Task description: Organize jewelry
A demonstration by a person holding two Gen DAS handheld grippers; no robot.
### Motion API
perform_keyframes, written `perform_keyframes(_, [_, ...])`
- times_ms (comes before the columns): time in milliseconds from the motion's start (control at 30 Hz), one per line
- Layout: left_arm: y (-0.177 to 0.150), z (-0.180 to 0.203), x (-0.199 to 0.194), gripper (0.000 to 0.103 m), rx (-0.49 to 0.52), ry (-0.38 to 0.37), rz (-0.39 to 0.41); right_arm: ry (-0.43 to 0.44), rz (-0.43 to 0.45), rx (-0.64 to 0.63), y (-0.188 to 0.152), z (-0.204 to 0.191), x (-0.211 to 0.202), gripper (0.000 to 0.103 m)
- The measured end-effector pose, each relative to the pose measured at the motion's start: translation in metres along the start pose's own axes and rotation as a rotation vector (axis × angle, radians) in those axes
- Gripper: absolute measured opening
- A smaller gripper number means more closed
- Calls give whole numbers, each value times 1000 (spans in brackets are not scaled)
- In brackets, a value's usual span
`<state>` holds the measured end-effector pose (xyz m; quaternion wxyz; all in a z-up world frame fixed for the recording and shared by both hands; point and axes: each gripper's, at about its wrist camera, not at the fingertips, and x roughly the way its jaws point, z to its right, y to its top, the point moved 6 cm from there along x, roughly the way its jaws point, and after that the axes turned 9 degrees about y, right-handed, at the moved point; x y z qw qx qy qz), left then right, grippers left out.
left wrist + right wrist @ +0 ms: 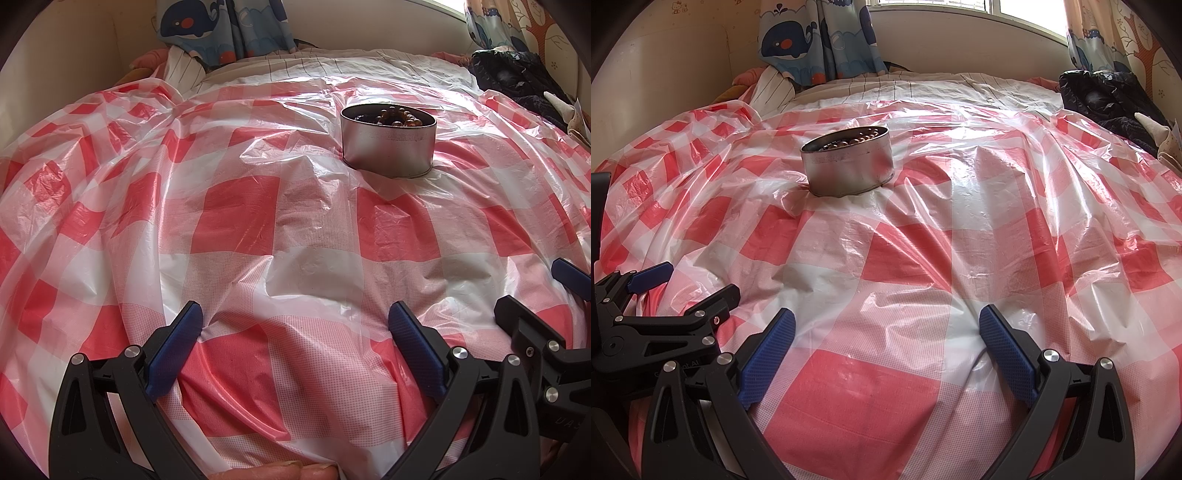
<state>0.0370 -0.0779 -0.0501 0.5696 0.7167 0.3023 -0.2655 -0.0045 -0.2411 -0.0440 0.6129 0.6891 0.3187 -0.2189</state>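
Now you hold both the left gripper (294,325) and the right gripper (886,326) with fingers apart, empty. One round tin (388,142) of brown beads (400,117) stands on one checked sheet (236,221).

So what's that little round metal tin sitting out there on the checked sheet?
The tin is a low, round can of dull silvery metal, open at the top with no lid in view. It stands upright on the red-and-white checked plastic sheet, pressing a shallow dent into it. Inside lie round brown and dark beads, apparently strung, reaching about to the rim. A faint scuffed band marks its side wall. Nothing else touches it; both claws are well short of it.
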Motion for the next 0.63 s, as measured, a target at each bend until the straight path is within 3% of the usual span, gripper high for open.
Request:
perform_keyframes(267, [-1, 1, -1, 97, 9, 30, 12, 0, 0, -1, 0, 0, 0, 95])
perform_keyframes(633, [0, 0, 1, 97, -2, 4, -5, 0, 0, 0, 1, 0, 0, 95])
